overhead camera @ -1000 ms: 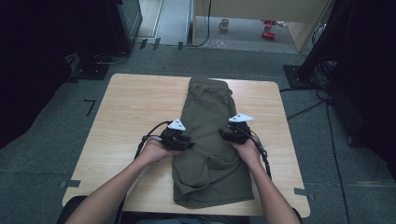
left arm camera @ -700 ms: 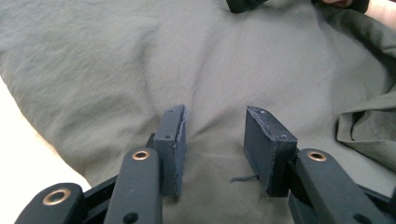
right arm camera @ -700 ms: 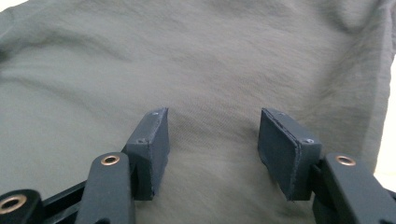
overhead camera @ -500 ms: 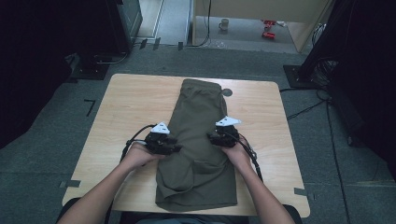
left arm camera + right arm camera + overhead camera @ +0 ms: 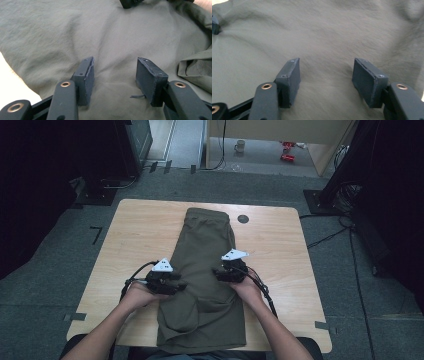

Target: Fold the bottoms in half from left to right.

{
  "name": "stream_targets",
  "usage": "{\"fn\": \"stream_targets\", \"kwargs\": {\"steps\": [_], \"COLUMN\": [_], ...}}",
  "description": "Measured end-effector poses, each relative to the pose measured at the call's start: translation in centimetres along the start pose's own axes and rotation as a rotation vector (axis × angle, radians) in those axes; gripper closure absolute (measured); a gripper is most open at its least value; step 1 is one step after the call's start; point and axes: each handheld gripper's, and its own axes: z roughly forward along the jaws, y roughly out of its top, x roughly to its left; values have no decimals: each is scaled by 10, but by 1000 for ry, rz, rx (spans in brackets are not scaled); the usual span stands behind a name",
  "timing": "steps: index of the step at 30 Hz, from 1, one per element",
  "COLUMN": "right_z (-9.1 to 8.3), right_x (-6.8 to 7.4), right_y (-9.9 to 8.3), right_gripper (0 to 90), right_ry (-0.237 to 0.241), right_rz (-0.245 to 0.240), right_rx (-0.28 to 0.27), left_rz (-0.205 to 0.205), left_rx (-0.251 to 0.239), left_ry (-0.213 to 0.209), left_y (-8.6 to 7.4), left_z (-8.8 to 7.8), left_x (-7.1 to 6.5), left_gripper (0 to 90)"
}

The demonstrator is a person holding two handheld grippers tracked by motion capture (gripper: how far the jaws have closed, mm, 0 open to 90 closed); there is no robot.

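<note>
**Both tools standing open over the olive garment**

A long, olive-green piece of folded cloth clothing is lying lengthwise down the middle of the pale wooden bench, its far end with a gathered band reaching toward the bench's far edge and its near end hanging at the person's edge, where the hem is being cut off by the bottom of the high view. What kind of garment it is cannot be told for certain from the folds.

The left tool is being held at the garment's left edge, and the right tool at its right side, the two facing each other across the cloth. In the high view the tips of both are being hidden under the grey three-cornered plates and the black bodies, so contact is hard to judge there.

In the left gripper view the left tool is being shown with its jaws apart, having just been opening; smooth cloth is lying between and beneath them, and nothing is being pinched. A loose fold is bunching at the right, and part of the other tool is being cropped by the top edge.

In the right gripper view the right tool is likewise being held with a wide gap, its jaws having just been opening, over blurred cloth, gripping nothing.

A small dark round spot is being seen on the bench beside the garment's far end; what it is cannot be made out.
</note>
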Motion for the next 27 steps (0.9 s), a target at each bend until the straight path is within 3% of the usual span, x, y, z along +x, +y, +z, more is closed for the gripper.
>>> {"fn": "stream_targets", "kwargs": {"steps": [4,13,27], "right_z": [-2,-9,-21], "right_x": [7,20,38], "right_y": [-2,-9,-19], "right_gripper": [386,368,351], "right_ry": [3,23,46], "right_rz": [-2,-18,-43], "right_rx": [0,2,8], "left_rz": [-14,18,4], "left_rx": [-8,1,3], "left_ry": [4,31,24], "left_y": [-4,-12,-25], "left_z": [-3,-9,-19], "left_x": [-4,-18,-31], "left_gripper": [483,450,449]}}
